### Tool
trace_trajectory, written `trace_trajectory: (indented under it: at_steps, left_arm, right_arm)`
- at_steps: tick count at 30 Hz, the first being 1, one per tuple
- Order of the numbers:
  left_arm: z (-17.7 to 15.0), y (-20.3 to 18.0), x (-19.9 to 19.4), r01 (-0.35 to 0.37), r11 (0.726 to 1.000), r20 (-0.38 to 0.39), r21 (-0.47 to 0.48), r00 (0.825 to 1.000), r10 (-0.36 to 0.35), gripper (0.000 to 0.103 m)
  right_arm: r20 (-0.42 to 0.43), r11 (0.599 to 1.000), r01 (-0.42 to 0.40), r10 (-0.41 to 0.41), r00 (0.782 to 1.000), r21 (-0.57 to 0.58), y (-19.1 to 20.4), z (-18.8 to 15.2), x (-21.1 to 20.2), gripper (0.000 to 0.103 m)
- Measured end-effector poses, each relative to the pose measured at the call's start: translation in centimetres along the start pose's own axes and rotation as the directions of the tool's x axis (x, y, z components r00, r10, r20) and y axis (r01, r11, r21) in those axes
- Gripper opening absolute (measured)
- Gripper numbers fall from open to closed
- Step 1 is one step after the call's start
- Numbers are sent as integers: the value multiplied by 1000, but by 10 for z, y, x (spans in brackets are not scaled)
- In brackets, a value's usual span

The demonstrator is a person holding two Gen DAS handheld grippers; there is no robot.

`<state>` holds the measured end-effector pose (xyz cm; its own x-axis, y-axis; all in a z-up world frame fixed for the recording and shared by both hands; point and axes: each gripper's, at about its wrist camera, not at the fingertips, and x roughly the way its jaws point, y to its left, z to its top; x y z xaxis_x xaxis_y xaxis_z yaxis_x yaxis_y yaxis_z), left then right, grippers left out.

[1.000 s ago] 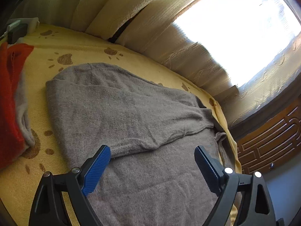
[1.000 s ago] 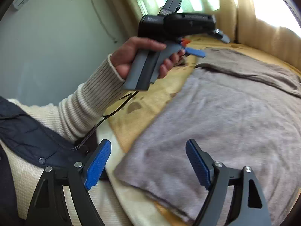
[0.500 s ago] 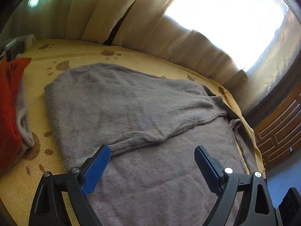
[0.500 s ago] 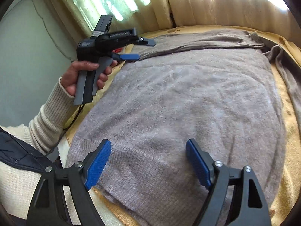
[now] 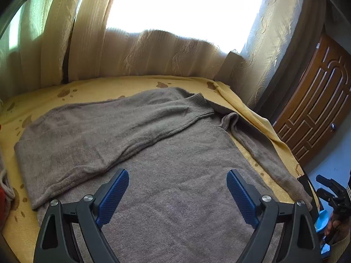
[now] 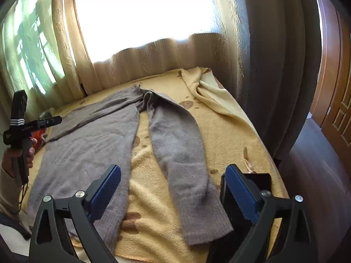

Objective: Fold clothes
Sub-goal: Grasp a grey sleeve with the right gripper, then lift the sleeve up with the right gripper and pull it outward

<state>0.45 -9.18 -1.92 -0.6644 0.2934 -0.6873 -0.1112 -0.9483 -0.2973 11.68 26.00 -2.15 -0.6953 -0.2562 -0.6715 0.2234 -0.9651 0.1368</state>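
- Grey sweater lies flat on yellow paw-print blanket; one sleeve folded across the body, other sleeve spread out beside it.
- Left gripper jaws wide, holding nothing, over the sweater body.
- Right gripper jaws just opened wider, empty, over the loose sleeve.
- Red item at the far left, probably another garment.

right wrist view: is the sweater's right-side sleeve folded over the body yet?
No, the sleeve lies stretched out on the yellow blanket, apart from the sweater body.
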Motion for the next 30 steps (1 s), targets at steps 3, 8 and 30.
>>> trace_trajectory:
  at_steps: [3, 8, 30]
  left_arm:
    - [-6, 8, 15, -11, 999, -33, -30, 999, 10, 93]
    - [-18, 22, 27, -53, 997, -69, -54, 996, 49, 93]
    - [-24, 54, 22, -17, 986, -61, -164, 998, 7, 93]
  right_arm:
    - [-79, 996, 28, -35, 996, -81, 9, -7, 21, 66]
    - [-208, 977, 80, -122, 971, -197, 15, -18, 66, 63]
    - [345, 884, 463, -415, 842, -67, -14, 170, 7, 9]
